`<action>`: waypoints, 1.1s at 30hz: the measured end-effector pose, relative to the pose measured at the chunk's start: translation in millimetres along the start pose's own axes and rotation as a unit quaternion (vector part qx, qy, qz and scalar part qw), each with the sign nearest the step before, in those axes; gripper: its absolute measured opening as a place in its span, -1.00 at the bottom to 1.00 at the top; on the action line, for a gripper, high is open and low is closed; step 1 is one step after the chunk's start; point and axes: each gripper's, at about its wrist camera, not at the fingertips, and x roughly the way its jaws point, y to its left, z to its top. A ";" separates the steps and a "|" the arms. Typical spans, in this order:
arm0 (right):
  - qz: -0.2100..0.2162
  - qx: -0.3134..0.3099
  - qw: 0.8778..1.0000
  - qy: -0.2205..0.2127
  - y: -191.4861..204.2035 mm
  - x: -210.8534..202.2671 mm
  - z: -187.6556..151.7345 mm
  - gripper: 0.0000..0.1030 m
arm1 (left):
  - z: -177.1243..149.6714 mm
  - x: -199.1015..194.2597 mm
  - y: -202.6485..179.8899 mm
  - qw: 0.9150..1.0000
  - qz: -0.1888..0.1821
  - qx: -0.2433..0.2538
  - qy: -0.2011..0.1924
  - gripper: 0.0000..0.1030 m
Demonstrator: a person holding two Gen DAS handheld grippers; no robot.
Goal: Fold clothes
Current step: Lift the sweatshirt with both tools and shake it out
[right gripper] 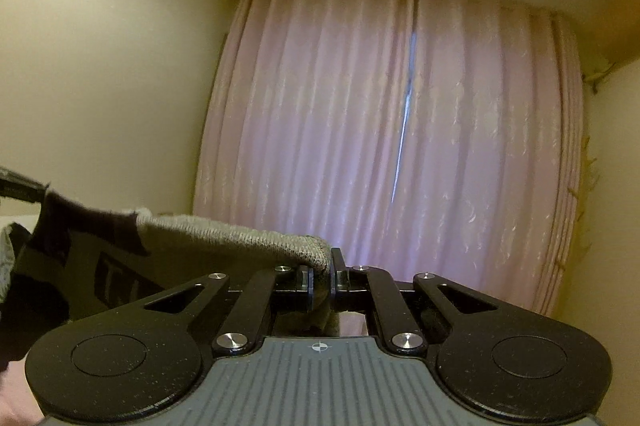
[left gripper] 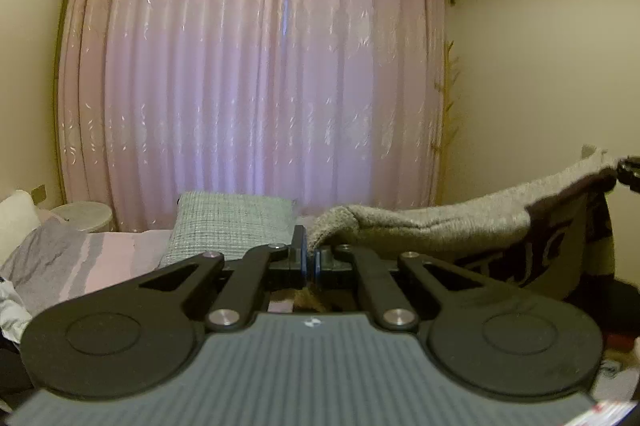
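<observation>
Left gripper [left gripper: 310, 260] is pressed together, pinching one corner of a grey knit sweater [left gripper: 440, 222]; fabric edge sits right between the blue-edged pads. From that pinch the sweater stretches off to the right in the left wrist view, its ribbed hem along the top edge, dark patterned front hanging below it. At the far right edge of that view the other end of the sweater meets a black part [left gripper: 628, 172], likely the other gripper, blurred.

Right gripper [right gripper: 322, 276] is also clamped, pinching the knit hem corner; a fold of grey fabric bulges between the pads and hangs below them. The sweater runs left from it, dark front with a boxy light pattern, ending at a black part [right gripper: 20, 186] at the left edge.

So the sweater is held up in the air, spread between both grippers, hem on top.

Behind, in the left wrist view: bed [left gripper: 120, 246] with a striped grey-pink cover, a grey checked pillow [left gripper: 232, 222] upright just beyond the left gripper, a white pillow [left gripper: 14, 214] at far left, a round white stool or table [left gripper: 84, 216] near it. Farthest back, pink curtain [left gripper: 248, 66] closed across the wall, a thin slit of light down it.
</observation>
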 end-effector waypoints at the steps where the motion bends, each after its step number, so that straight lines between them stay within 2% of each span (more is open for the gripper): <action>1: 0.001 0.003 1.000 0.014 -5.9 20.8 -2.6 -0.93 | 1.1 20.6 5.8 1.000 0.000 -0.007 0.015 -0.96; 3: 0.003 0.008 0.998 0.056 -12.9 71.7 -15.5 -0.93 | -3.8 66.2 17.4 0.998 0.002 -0.024 0.054 -0.95; 5: -0.008 0.030 0.994 0.104 -20.9 140.4 -45.2 -0.93 | -23.5 132.3 34.9 0.993 0.007 -0.042 0.113 -0.95; 6: -0.004 0.050 0.988 0.145 -25.3 175.9 -64.7 -0.92 | -38.4 165.5 42.6 0.989 0.011 -0.045 0.142 -0.80; 7: -0.005 0.073 0.977 0.200 -30.2 216.5 -89.8 -0.86 | -60.7 205.4 50.5 0.983 0.038 -0.049 0.175 -0.65; 8: -0.014 0.098 0.963 0.251 -34.2 250.9 -117.5 -0.59 | -81.9 235.1 57.1 0.977 0.049 -0.051 0.203 -0.43; 9: -0.021 0.126 0.945 0.301 -38.0 281.1 -147.8 -0.41 | -109.1 267.0 63.4 0.969 0.062 -0.045 0.236 -0.27; 10: -0.033 0.149 0.931 0.332 -41.7 299.9 -173.9 -0.05 | -136.4 291.0 68.7 0.959 0.086 -0.038 0.266 -0.29; 11: -0.054 0.177 0.915 0.359 -45.2 311.2 -204.4 0.18 | -159.9 306.8 73.1 0.949 0.104 -0.031 0.295 -0.29; 12: -0.061 0.202 0.902 0.376 -47.1 312.8 -226.1 0.20 | -185.5 314.5 79.4 0.939 0.118 -0.033 0.322 -0.29; 15: -0.048 0.259 0.885 0.384 -43.0 276.8 -277.1 0.22 | -243.4 301.1 93.4 0.925 0.122 -0.053 0.357 -0.24; 16: -0.046 0.259 0.882 0.391 -39.6 257.3 -290.0 0.22 | -264.2 288.4 95.8 0.917 0.126 -0.052 0.376 -0.24; 19: -0.042 0.239 0.875 0.420 -17.3 195.3 -318.3 0.22 | -313.9 237.7 94.8 0.903 0.134 -0.048 0.406 -0.24; 22: -0.042 0.272 0.844 0.460 12.0 127.3 -349.1 0.22 | -358.3 174.1 77.6 0.886 0.134 -0.091 0.434 -0.20; 25: -0.046 0.342 0.800 0.490 28.6 60.0 -384.7 0.22 | -392.7 112.0 65.6 0.863 0.141 -0.170 0.454 -0.18; 27: -0.042 0.382 0.780 0.494 34.1 43.3 -399.0 0.22 | -408.8 87.4 54.3 0.851 0.142 -0.210 0.460 -0.18; 28: -0.043 0.398 0.773 0.493 36.6 37.6 -406.8 0.21 | -412.5 77.8 47.1 0.848 0.138 -0.224 0.459 -0.18; 30: -0.038 0.437 0.762 0.476 40.0 37.4 -425.4 0.21 | -420.6 68.6 33.5 0.849 0.130 -0.231 0.457 -0.18; 33: -0.053 0.501 0.733 0.457 40.5 40.9 -453.3 0.15 | -424.0 66.1 19.2 0.847 0.126 -0.246 0.454 -0.18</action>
